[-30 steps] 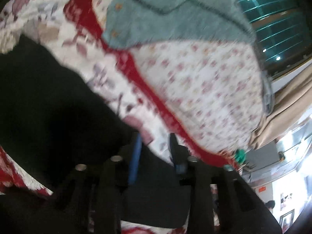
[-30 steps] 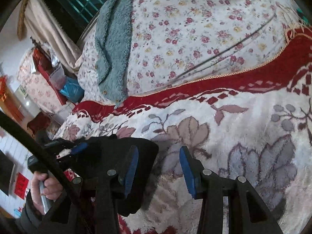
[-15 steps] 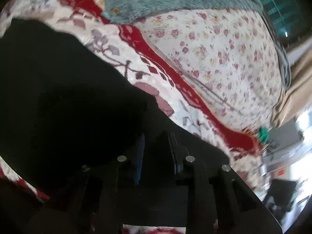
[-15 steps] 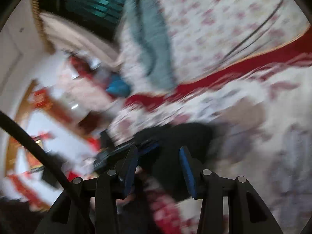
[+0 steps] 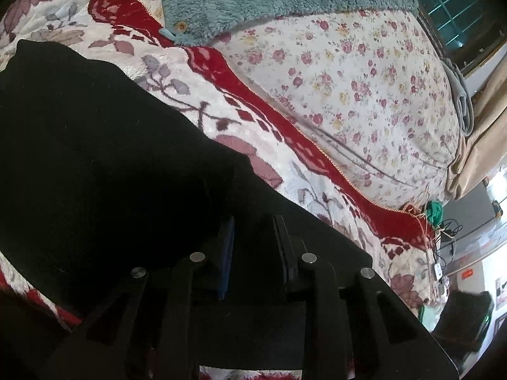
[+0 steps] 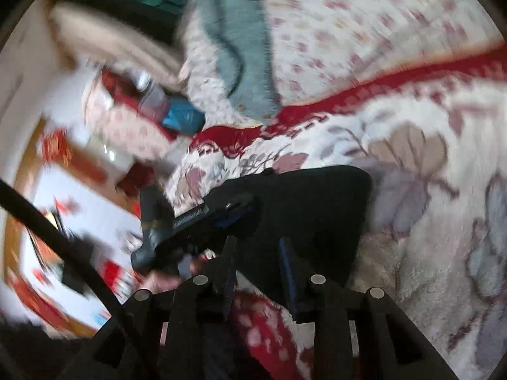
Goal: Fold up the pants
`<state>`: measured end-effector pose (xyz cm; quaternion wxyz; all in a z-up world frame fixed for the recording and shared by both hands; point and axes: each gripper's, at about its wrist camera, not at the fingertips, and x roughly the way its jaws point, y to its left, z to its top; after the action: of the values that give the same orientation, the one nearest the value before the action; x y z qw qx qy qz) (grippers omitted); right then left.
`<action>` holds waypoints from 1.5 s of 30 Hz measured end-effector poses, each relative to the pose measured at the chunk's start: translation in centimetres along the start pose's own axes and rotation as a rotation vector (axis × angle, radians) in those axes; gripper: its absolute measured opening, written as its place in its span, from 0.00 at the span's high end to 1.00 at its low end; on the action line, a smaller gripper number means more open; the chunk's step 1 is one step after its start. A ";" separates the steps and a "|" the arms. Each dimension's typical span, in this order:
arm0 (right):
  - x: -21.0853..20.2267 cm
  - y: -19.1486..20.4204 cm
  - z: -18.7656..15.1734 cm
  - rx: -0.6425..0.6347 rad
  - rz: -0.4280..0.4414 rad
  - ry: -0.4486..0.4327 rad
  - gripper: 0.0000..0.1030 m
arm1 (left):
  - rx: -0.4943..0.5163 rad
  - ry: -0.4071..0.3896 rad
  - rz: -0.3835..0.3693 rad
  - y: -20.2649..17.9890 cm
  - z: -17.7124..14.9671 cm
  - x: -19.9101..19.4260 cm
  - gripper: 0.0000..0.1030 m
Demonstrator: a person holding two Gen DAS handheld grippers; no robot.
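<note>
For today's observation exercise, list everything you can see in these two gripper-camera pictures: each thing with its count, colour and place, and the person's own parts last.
pants: one, black, lying on the blanket under both grippers
blanket: one, white with red border and mauve leaves, covering the bed
quilt: one, cream with small pink flowers, beyond the blanket
fleece jacket: one, grey-green with wooden buttons, on the quilt
curtain: one, beige, at the right edge of the left view
blue bag: one, blurred, beside the bed
left gripper: one, black with blue pads, closed on the pants' edge
right gripper: one, black with blue pads, jaws closing over the pants' near edge
hand: one, holding the left gripper's handle, blurred
</note>
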<state>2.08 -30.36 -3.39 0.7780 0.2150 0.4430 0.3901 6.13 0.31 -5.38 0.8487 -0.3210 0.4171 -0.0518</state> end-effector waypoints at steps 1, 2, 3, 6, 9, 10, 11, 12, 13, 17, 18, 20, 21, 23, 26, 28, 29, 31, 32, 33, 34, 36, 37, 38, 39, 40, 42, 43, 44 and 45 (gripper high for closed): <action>1.2 -0.3 -0.7 -0.008 -0.075 0.064 0.71 | 0.000 0.000 -0.001 0.0 0.0 0.0 0.77; 2.5 -1.2 -1.4 0.010 -0.141 0.138 0.71 | 0.000 0.004 -0.005 0.0 0.0 0.0 0.77; 3.3 -1.8 -1.8 0.020 -0.159 0.166 0.71 | 0.003 0.003 -0.004 0.0 -0.1 0.1 0.77; 2.4 -1.0 -0.7 -0.002 -0.152 0.114 0.72 | 0.001 0.003 -0.004 -0.1 0.0 0.0 0.77; 0.6 0.8 0.3 -0.120 -0.151 -0.069 0.72 | 0.002 -0.003 0.001 -0.1 0.0 0.0 0.77; 0.7 1.1 1.0 -0.167 -0.166 -0.107 0.70 | 0.005 -0.007 0.006 -0.2 -0.1 0.0 0.77; 1.1 1.1 1.6 -0.201 -0.188 -0.122 0.70 | 0.008 -0.010 0.008 -0.3 -0.1 -0.1 0.77; 2.0 0.6 2.1 -0.218 -0.214 -0.122 0.70 | 0.012 -0.012 0.010 -0.3 -0.1 -0.1 0.77; 3.3 -0.5 2.6 -0.207 -0.271 -0.096 0.70 | 0.013 -0.012 0.010 -0.3 -0.1 -0.1 0.77; 5.1 -4.3 3.2 -0.112 -0.303 -0.043 0.70 | -0.008 -0.010 -0.009 0.1 0.0 -0.1 0.77; 5.0 -4.4 3.5 -0.092 -0.294 -0.035 0.70 | -0.013 -0.011 -0.012 0.1 0.0 -0.1 0.77; 4.1 -3.3 4.1 -0.120 -0.313 -0.080 0.70 | -0.019 -0.014 -0.014 0.2 0.0 -0.1 0.77; 3.5 -2.4 4.3 -0.164 -0.304 -0.127 0.70 | -0.019 -0.018 -0.012 0.2 -0.1 -0.1 0.77; 3.3 -1.2 4.1 -0.219 -0.265 -0.166 0.70 | -0.016 -0.023 -0.010 0.1 -0.1 -0.2 0.77; 5.9 -1.7 3.2 -0.233 -0.393 -0.050 0.64 | -0.017 -0.022 -0.014 0.1 -0.1 -0.2 0.77; 6.6 -2.1 2.5 -0.264 -0.417 -0.083 0.62 | -0.015 -0.028 -0.010 0.0 0.0 -0.2 0.77; 6.8 -1.8 2.5 -0.279 -0.437 -0.073 0.62 | -0.015 -0.027 -0.011 0.1 0.0 -0.2 0.77; 6.8 -1.5 2.3 -0.300 -0.454 -0.079 0.61 | -0.018 -0.026 -0.013 0.1 -0.1 -0.2 0.77; 6.8 -1.5 2.2 -0.300 -0.453 -0.088 0.61 | -0.018 -0.026 -0.012 0.1 -0.1 -0.1 0.77; 6.6 -1.5 2.2 -0.295 -0.451 -0.092 0.61 | -0.016 -0.025 -0.011 0.1 0.0 -0.1 0.77; 6.7 -1.7 2.4 -0.284 -0.446 -0.094 0.60 | -0.016 -0.024 -0.016 0.0 0.0 -0.1 0.75; 6.5 -1.6 2.2 -0.276 -0.442 -0.100 0.59 | -0.005 -0.021 -0.016 0.0 0.1 -0.1 0.73; 6.6 -1.5 2.2 -0.279 -0.446 -0.104 0.58 | 0.004 -0.020 -0.011 -0.1 0.1 -0.1 0.73; 6.4 -1.4 1.9 -0.286 -0.450 -0.106 0.57 | 0.016 -0.021 -0.004 -0.2 0.2 -0.1 0.73; 6.5 -1.2 2.0 -0.294 -0.458 -0.106 0.57 | 0.022 -0.022 0.000 -0.3 0.2 -0.1 0.73; 6.3 -1.1 1.7 -0.289 -0.457 -0.108 0.57 | 0.031 -0.023 0.006 -0.4 0.2 -0.1 0.73; 6.0 -1.1 2.0 -0.270 -0.458 -0.101 0.57 | 0.048 -0.027 0.016 -0.5 0.1 0.0 0.73; 5.7 -1.1 2.2 -0.250 -0.456 -0.113 0.57 | 0.052 -0.031 0.018 -0.5 0.1 0.0 0.73; 5.3 -1.1 2.4 -0.230 -0.445 -0.126 0.57 | 0.055 -0.033 0.018 -0.6 0.0 0.0 0.73; 4.8 -1.0 2.6 -0.213 -0.429 -0.142 0.57 | 0.055 -0.033 0.017 -0.5 0.0 0.0 0.73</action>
<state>6.17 -27.13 -5.28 0.8905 0.0594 0.3791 0.2444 6.26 -0.12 -5.07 0.8643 -0.2949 0.4042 -0.0505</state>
